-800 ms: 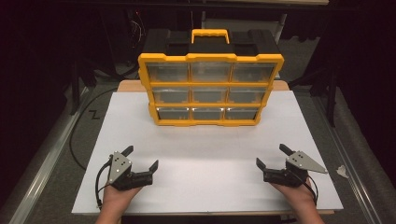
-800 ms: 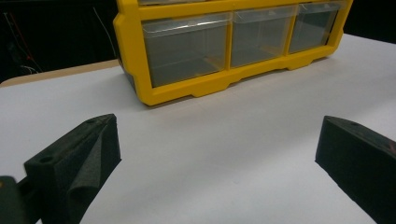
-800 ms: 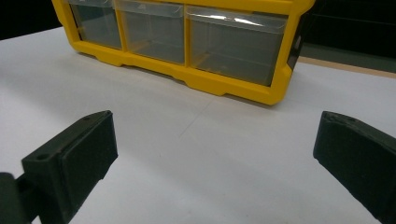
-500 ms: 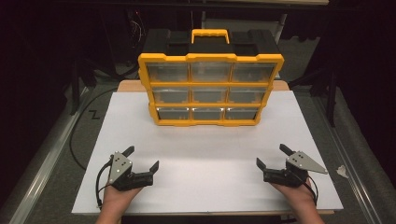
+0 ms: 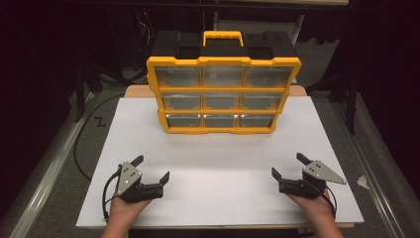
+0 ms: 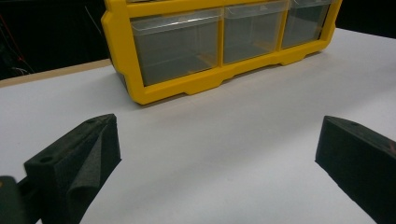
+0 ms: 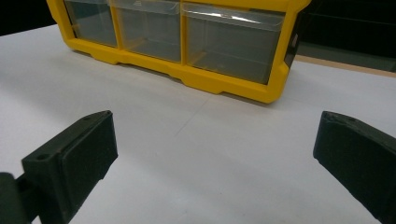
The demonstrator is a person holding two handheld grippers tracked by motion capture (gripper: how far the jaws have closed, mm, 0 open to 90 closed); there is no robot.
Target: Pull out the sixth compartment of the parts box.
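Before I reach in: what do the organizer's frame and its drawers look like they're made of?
Frame of the organizer: likely molded hard plastic, yellow with a smooth, slightly glossy look and rounded edges. Drawers: clear, slightly frosted plastic, see-through with light glints along their rims.

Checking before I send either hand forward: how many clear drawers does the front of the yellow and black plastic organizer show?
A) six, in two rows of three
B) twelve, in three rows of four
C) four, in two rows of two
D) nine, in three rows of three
D: the high view shows the yellow and black plastic organizer with three rows of three clear drawers in its yellow frame.
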